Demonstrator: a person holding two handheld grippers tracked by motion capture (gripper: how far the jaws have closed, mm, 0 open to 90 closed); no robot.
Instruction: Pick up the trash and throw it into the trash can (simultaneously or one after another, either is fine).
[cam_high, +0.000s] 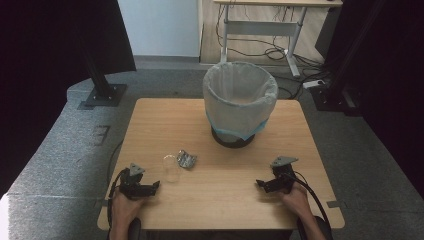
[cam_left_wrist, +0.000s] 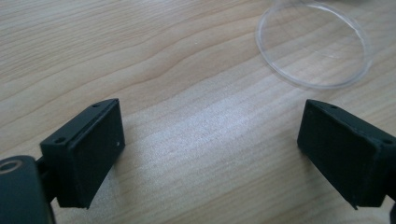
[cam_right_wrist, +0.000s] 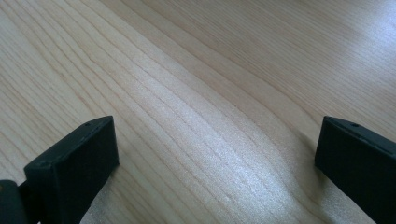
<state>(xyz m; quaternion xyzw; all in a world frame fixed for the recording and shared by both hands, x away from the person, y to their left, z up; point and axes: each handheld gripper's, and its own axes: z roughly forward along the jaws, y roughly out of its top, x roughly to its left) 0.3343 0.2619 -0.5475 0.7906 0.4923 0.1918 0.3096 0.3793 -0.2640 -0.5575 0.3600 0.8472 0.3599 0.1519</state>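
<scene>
2 black grippers rest low on the pale wooden table (cam_high: 280, 200), its grain running in long fine streaks with a soft matte sheen. At the near edge, the left gripper (cam_high: 155, 186) is held in a hand (cam_high: 122, 210), and its blocky, flat-faced jaws stand wide apart with bare wood between them. Just beyond its jaw tips lies a clear plastic cup (cam_high: 171, 168), thin-walled and on its side; in the left gripper view its round rim (cam_left_wrist: 312, 44) shows ahead and toward the right jaw, apart from both pads. The right gripper (cam_high: 260, 183) sits well off to the side, held by the other hand (cam_high: 296, 197), its jaws likewise spread wide over bare grain and gripping nothing.

Just past the cup, and touching or nearly touching it, lies 1 crumpled silvery wrapper (cam_high: 186, 159), creased and shiny. Farther from both grippers, toward the far side of the table, stands a round bin (cam_high: 240, 100) on a dark base, lined with a pale translucent bag folded over its rim.
</scene>
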